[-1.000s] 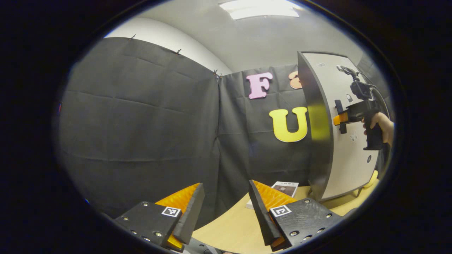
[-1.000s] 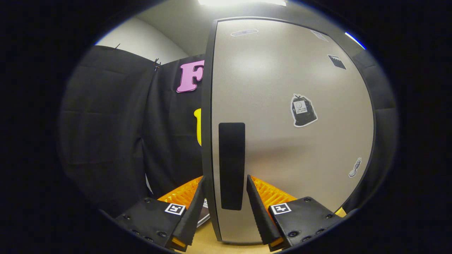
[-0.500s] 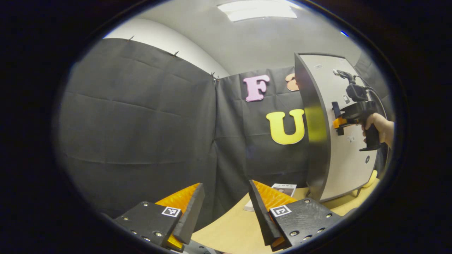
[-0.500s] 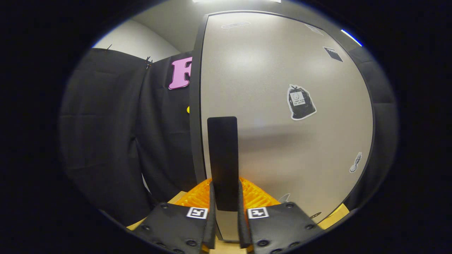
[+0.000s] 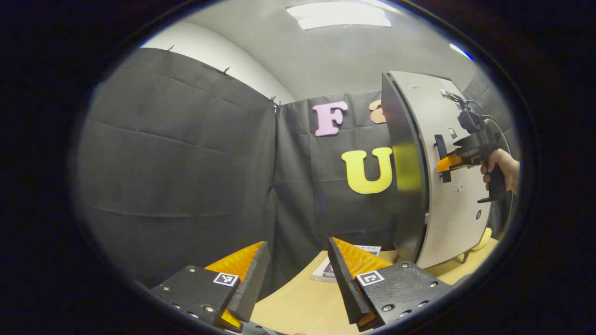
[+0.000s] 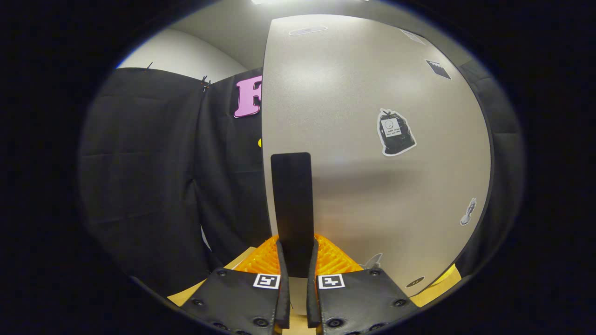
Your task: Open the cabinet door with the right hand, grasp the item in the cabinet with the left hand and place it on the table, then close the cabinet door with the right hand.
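1. Since a second ago the right tongs (image 6: pixel 295 274) have gone from straddling the door handle (image 6: pixel 292 209) with a gap on each side to clamping it; in the left gripper view the cabinet door (image 5: pixel 449 163) now stands slightly ajar, a dark gap showing along its near edge.
2. Right tongs: both fingers press on the lower end of the upright black handle, which rises straight up from between them; the grey door spreads out to the right of the handle, carrying a few stickers (image 6: pixel 395 132).
3. Left tongs (image 5: pixel 298 274): spread wide apart with nothing between them, held over the near edge of the wooden table (image 5: pixel 298 307); the cabinet stands well ahead and to their right.
4. A person's hand (image 5: pixel 500 165) holds the right tongs' grip at the door, seen far right of the left tongs.
5. A booklet (image 5: pixel 337 270) lies flat on the table just beyond the left tongs; the item inside the cabinet cannot be seen behind the door.
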Demonstrator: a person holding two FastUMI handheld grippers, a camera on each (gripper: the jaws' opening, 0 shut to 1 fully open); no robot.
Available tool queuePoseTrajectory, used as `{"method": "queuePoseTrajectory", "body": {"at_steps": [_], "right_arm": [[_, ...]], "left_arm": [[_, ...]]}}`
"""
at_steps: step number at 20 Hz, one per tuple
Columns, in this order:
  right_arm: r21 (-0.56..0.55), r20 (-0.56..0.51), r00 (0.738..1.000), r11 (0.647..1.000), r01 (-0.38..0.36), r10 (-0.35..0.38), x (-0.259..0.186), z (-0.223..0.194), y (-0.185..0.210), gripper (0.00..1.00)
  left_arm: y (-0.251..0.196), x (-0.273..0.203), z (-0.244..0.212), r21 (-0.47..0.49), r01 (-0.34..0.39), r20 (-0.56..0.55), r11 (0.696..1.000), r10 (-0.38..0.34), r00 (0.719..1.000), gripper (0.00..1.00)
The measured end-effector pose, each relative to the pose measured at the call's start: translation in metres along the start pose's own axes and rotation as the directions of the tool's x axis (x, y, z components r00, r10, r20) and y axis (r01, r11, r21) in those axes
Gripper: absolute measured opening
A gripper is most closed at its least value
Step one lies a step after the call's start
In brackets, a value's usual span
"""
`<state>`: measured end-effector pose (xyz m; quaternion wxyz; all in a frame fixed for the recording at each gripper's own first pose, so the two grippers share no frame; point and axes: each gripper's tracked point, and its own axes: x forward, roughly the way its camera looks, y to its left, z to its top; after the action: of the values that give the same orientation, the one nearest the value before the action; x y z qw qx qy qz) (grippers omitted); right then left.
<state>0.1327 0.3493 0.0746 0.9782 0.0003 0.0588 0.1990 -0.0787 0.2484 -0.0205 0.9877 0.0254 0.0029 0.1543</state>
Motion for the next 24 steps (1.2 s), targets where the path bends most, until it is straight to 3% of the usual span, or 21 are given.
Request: {"method": "queuePoseTrajectory", "body": {"at_steps": [8, 24], "right_arm": [[-0.01, -0.012, 0.998, 0.998, -0.066, 0.066, -0.02, -0.001, 0.0, 0.16], [-0.028, -0.034, 0.989, 0.989, -0.146, 0.145, -0.067, -0.001, -0.008, 0.16]], "left_arm": [[-0.046, 0.03, 0.001, -0.003, 0.092, 0.01, 0.996, -0.092, 0.996, 0.76], [-0.116, 0.037, 0.003, -0.024, 0.265, 0.029, 0.964, -0.265, 0.964, 0.77]]}}
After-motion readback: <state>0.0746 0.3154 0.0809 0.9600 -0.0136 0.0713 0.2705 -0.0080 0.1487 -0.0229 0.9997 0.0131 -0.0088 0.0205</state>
